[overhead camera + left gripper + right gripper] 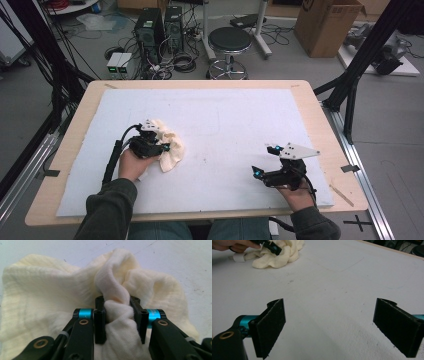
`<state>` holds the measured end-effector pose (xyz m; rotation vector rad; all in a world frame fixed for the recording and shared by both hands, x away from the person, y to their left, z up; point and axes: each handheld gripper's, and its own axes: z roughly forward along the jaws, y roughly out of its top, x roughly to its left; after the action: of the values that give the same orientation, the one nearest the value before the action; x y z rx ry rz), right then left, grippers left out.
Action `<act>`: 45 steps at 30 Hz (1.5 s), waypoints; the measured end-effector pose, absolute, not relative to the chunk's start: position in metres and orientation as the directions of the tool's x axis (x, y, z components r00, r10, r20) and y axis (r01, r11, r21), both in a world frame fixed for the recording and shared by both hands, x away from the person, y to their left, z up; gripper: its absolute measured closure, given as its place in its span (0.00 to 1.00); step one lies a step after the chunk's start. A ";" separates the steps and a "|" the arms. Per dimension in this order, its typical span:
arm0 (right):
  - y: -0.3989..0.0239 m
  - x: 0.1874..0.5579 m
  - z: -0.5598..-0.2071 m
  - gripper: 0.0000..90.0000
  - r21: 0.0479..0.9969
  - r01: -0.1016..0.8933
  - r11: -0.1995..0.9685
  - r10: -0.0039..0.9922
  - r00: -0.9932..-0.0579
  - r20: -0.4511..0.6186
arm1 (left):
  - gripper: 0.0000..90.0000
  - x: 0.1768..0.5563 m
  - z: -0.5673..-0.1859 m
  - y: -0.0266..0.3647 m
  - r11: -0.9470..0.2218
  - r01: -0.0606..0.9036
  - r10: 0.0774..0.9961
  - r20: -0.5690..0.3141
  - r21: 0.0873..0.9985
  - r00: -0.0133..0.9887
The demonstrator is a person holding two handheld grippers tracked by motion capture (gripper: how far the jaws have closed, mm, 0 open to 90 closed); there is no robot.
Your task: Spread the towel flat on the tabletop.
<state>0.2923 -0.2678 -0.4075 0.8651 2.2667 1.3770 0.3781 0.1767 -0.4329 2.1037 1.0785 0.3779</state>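
Cloth [169, 145] is the whole story so far, a cream, crumpled heap on the left half of the white mat [225, 130], closer to the mat's near edge than its far one. My left gripper [161, 148] is right on it, and in the left gripper view you can see a thick fold bunched up and pinched between the two black jaws, so that side is clamped onto the fabric with the rest of it spilling out beyond the tips. Over toward the near right corner of the mat my right gripper [265, 160] sits well apart from all that, jaws spread wide with bare mat between them. From the right gripper view the cloth lies up and off to the left. My guess: the right side has to travel leftward across the mat to reach a free edge.
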 end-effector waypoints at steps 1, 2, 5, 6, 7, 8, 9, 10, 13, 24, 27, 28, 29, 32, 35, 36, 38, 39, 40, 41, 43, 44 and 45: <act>-0.268 0.293 -0.408 0.11 0.884 0.313 0.346 0.654 -0.756 0.011 | 0.80 0.378 -0.433 0.177 -0.382 0.579 0.793 -0.066 0.721 0.605; -0.268 0.293 -0.408 0.11 0.884 0.313 0.346 0.654 -0.756 0.011 | 0.80 0.378 -0.432 0.177 -0.380 0.579 0.794 -0.066 0.722 0.604; -0.267 0.294 -0.408 0.11 0.885 0.313 0.346 0.655 -0.756 0.011 | 0.81 0.376 -0.429 0.177 -0.370 0.571 0.791 -0.075 0.733 0.608; -0.267 0.294 -0.408 0.11 0.885 0.314 0.344 0.654 -0.756 0.014 | 0.81 0.375 -0.426 0.177 -0.357 0.568 0.788 -0.088 0.742 0.609; -0.267 0.294 -0.408 0.11 0.885 0.314 0.344 0.654 -0.756 0.014 | 0.81 0.375 -0.426 0.177 -0.357 0.568 0.788 -0.088 0.742 0.609; -0.268 0.294 -0.408 0.11 0.885 0.312 0.345 0.654 -0.756 0.011 | 0.81 0.373 -0.423 0.176 -0.350 0.561 0.784 -0.092 0.750 0.613; -0.268 0.294 -0.408 0.11 0.886 0.312 0.343 0.655 -0.755 0.012 | 0.81 0.372 -0.421 0.176 -0.351 0.557 0.783 -0.089 0.753 0.615; -0.268 0.294 -0.408 0.11 0.886 0.312 0.343 0.655 -0.755 0.012 | 0.81 0.372 -0.421 0.176 -0.351 0.557 0.783 -0.089 0.753 0.615; -0.268 0.294 -0.407 0.11 0.887 0.310 0.342 0.655 -0.755 0.011 | 0.81 0.369 -0.416 0.174 -0.342 0.549 0.778 -0.098 0.763 0.621; -0.268 0.293 -0.406 0.11 0.891 0.299 0.342 0.655 -0.756 0.002 | 0.81 0.358 -0.401 0.155 -0.319 0.515 0.730 -0.140 0.796 0.669; -0.267 0.292 -0.406 0.11 0.889 0.304 0.341 0.656 -0.755 0.006 | 0.81 0.356 -0.398 0.148 -0.313 0.511 0.720 -0.151 0.801 0.677; -0.267 0.292 -0.406 0.11 0.889 0.304 0.342 0.655 -0.755 0.007 | 0.81 0.356 -0.397 0.145 -0.309 0.511 0.713 -0.159 0.802 0.683; -0.267 0.292 -0.406 0.11 0.889 0.304 0.342 0.655 -0.755 0.007 | 0.81 0.355 -0.396 0.143 -0.303 0.512 0.712 -0.166 0.804 0.682; -0.268 0.293 -0.406 0.11 0.892 0.298 0.340 0.654 -0.757 0.003 | 0.81 0.354 -0.392 0.128 -0.301 0.502 0.692 -0.177 0.810 0.700; -0.268 0.293 -0.406 0.11 0.892 0.297 0.340 0.654 -0.757 0.003 | 0.81 0.353 -0.390 0.119 -0.299 0.496 0.679 -0.184 0.815 0.711; -0.268 0.293 -0.406 0.11 0.893 0.296 0.340 0.653 -0.758 0.002 | 0.81 0.353 -0.389 0.111 -0.310 0.491 0.667 -0.182 0.815 0.723; -0.268 0.293 -0.406 0.11 0.893 0.296 0.340 0.653 -0.757 0.003 | 0.81 0.354 -0.389 0.106 -0.324 0.487 0.660 -0.175 0.811 0.730; -0.268 0.293 -0.406 0.11 0.892 0.301 0.338 0.655 -0.756 0.007 | 0.81 0.354 -0.388 0.102 -0.330 0.484 0.657 -0.171 0.811 0.734; -0.268 0.293 -0.406 0.11 0.892 0.301 0.338 0.654 -0.756 0.007 | 0.81 0.355 -0.388 0.098 -0.329 0.486 0.654 -0.176 0.810 0.736; -0.268 0.293 -0.406 0.11 0.892 0.302 0.338 0.655 -0.756 0.008 | 0.81 0.355 -0.388 0.094 -0.323 0.487 0.649 -0.184 0.812 0.738; -0.269 0.292 -0.406 0.11 0.893 0.302 0.334 0.657 -0.754 0.010 | 0.81 0.357 -0.389 0.086 -0.326 0.486 0.645 -0.185 0.811 0.742; -0.270 0.292 -0.406 0.11 0.893 0.301 0.334 0.656 -0.755 0.009 | 0.81 0.358 -0.390 0.083 -0.326 0.489 0.644 -0.188 0.809 0.741; -0.270 0.292 -0.406 0.11 0.894 0.300 0.334 0.656 -0.754 0.008 | 0.81 0.359 -0.391 0.079 -0.324 0.491 0.645 -0.190 0.809 0.740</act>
<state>0.2924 -0.2703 -0.4057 0.8477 2.2494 1.3925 0.3590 0.0790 -0.3905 1.9892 0.8624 0.2051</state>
